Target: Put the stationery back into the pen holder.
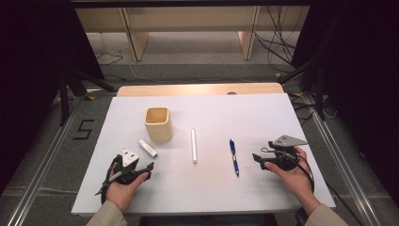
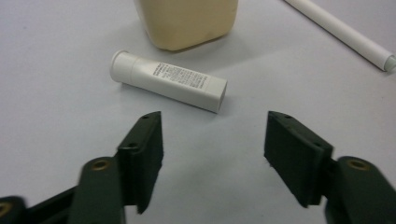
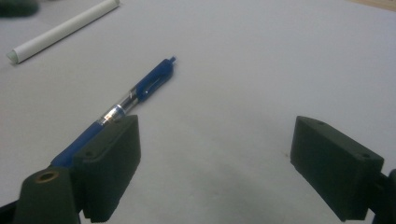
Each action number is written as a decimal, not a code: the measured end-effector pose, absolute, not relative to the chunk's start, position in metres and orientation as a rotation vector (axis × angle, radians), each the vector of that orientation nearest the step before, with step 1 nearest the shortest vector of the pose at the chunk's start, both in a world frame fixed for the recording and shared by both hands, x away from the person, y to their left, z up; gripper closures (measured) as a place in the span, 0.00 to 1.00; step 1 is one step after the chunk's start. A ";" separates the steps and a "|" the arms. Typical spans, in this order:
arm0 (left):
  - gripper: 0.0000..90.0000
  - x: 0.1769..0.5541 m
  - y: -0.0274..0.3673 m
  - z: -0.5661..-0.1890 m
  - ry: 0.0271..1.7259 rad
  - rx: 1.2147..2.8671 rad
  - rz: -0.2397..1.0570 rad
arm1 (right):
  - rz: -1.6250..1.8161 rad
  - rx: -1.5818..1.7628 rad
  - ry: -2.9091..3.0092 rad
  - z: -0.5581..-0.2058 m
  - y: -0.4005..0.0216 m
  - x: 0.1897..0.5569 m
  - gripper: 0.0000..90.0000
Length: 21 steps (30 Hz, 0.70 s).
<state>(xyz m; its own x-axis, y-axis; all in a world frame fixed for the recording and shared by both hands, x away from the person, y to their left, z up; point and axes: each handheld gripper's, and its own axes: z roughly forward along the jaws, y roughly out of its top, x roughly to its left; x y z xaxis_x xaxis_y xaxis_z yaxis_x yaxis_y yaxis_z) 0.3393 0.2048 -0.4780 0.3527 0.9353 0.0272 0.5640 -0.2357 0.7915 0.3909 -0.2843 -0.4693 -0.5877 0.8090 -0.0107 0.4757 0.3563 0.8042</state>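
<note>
White cylindrical plastic tube (image 2: 169,87) is lying just ahead of the left gripper (image 2: 212,140), jaws spread and empty; advancing squarely across its middle is advisable.

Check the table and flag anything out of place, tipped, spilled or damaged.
Nothing stands out. The beige cup stands upright; the small white tube, the white pen and the blue pen lie flat and apart on the white table, with no spill or visible damage.
</note>
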 end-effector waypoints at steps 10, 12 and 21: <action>0.89 0.336 0.201 -0.471 1.262 1.904 0.696 | 1.113 1.114 2.214 -0.469 -0.287 0.388 0.19; 0.95 0.336 0.200 -0.471 1.254 1.902 0.681 | 1.114 1.112 2.212 -0.469 -0.288 0.388 0.19; 1.00 0.344 0.191 -0.471 1.243 1.919 0.633 | 1.105 1.114 2.214 -0.469 -0.285 0.388 0.19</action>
<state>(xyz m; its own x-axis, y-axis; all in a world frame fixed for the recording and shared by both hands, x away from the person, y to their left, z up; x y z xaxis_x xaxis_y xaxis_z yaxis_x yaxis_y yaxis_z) 0.3441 0.1905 -0.4707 0.4061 0.9138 0.0064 0.5425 -0.2467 0.8030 0.3876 -0.2851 -0.4693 -0.5879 0.8087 -0.0192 0.4709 0.3614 0.8048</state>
